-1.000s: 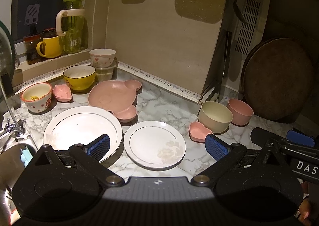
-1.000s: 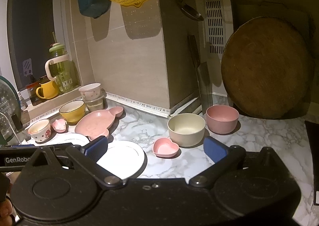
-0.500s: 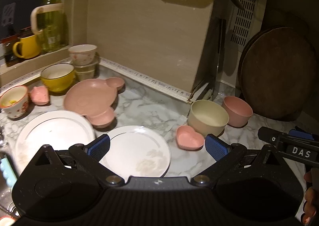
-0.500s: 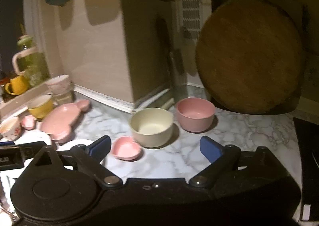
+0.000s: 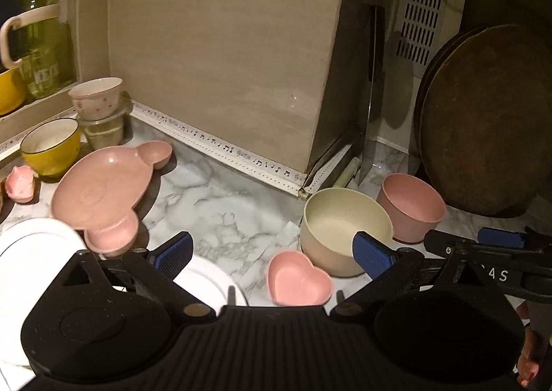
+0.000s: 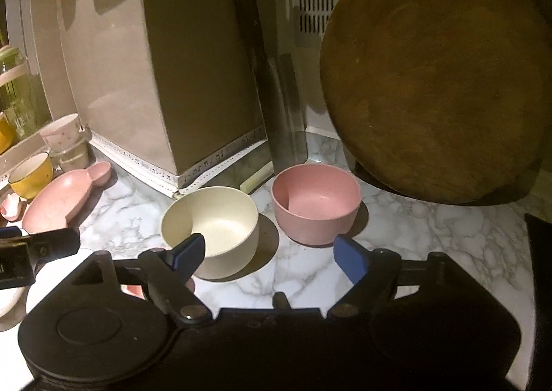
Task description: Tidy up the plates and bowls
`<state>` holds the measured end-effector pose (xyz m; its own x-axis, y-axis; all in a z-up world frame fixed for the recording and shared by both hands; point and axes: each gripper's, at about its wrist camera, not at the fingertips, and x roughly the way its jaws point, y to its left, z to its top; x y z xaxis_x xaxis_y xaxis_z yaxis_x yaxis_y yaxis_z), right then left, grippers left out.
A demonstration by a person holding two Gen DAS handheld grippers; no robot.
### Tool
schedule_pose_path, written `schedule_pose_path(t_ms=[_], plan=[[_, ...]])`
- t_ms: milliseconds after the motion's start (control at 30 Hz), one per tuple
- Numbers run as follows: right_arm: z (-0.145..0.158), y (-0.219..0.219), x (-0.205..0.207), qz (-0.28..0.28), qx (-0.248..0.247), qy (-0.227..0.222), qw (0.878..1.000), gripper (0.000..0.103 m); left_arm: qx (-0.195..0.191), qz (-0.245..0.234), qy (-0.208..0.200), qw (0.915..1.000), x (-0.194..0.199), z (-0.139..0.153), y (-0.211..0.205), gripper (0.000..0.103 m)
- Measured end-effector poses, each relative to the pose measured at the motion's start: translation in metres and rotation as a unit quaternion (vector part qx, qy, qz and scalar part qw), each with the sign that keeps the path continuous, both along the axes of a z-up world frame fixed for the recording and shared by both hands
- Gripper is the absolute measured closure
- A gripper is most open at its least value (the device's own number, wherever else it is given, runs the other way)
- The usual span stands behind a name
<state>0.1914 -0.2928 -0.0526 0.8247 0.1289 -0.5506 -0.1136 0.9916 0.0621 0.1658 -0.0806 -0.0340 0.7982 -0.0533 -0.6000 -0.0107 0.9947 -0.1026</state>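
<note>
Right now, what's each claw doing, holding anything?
Left claw: open, holding nothing.
Right claw: open, jaws closing, nothing between them; cream bowl and pink bowl just ahead.

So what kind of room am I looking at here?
Most likely a home kitchen: a marble-patterned counter crowded with bowls and plates, a knife standing in the corner, and a round wooden board leaning against the wall.

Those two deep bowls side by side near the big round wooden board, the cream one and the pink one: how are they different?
The cream bowl is off-white; the pink bowl is rose. The cream bowl sits nearer the cameras beside the heart-shaped dish; the pink bowl stands farther back, closest to the wooden board. Both are deep, round, upright, empty and matte, apparently one matching style.
</note>
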Motion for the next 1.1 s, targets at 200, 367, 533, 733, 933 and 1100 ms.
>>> schedule_pose_path(t_ms=[200,367,533,733,933,1100], plan=[[-0.011,-0.001,0.036,0.01,0.002,0.026,1.0,0.027,-0.002,0.006,0.036,0.9993,0.041,-0.016,-0.01,0.003],[-0.021,0.001,0.06,0.022,0.009,0.051,0.998,0.032,-0.008,0.005,0.066,0.9977,0.07,-0.028,-0.014,0.004],[-0.03,0.003,0.076,0.035,0.011,0.071,0.997,0.036,-0.014,0.011,0.085,0.9962,0.087,-0.04,-0.019,0.012],[-0.037,0.005,0.089,0.044,0.015,0.087,0.995,0.048,-0.03,0.003,0.103,0.9943,0.103,-0.052,-0.025,0.038],[-0.042,0.004,0.099,0.045,0.032,0.108,0.993,0.065,-0.042,0.003,0.113,0.9927,0.113,-0.059,-0.029,0.057],[-0.043,0.007,0.102,0.049,0.04,0.118,0.991,0.079,-0.063,0.005,0.121,0.9906,0.117,-0.062,-0.031,0.076]])
